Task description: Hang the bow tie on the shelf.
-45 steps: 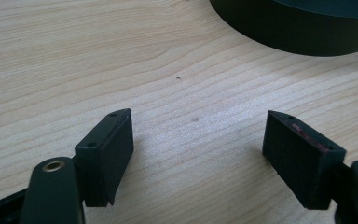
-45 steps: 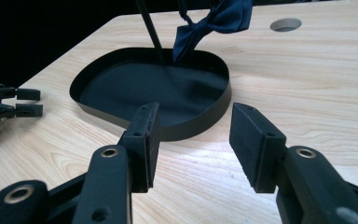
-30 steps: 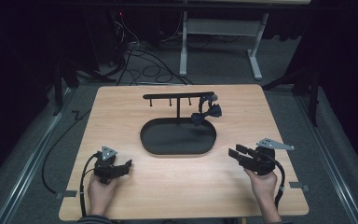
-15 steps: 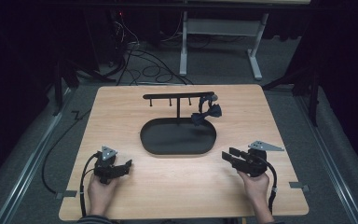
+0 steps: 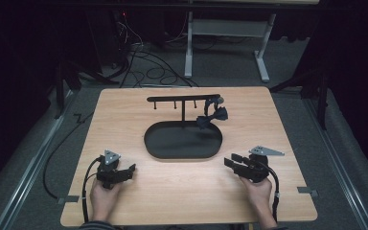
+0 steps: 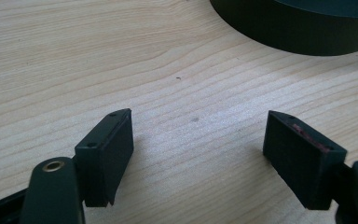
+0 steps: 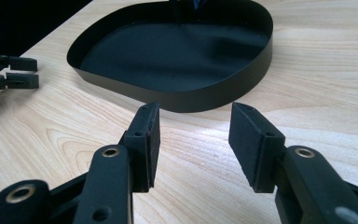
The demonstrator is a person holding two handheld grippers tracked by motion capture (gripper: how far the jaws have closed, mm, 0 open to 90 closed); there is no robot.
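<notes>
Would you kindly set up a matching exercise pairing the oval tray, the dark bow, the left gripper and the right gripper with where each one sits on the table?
Things:
1. oval tray
2. dark bow
3. left gripper
4. right gripper

Places:
A. hanging from the right end of the T-shaped stand
B. near the front edge of the table, left of the tray, fingers open
C. middle of the table, at the foot of the stand
D. near the front edge, right of the tray, fingers open

Pairs: 1-C, 2-A, 3-B, 4-D
</notes>
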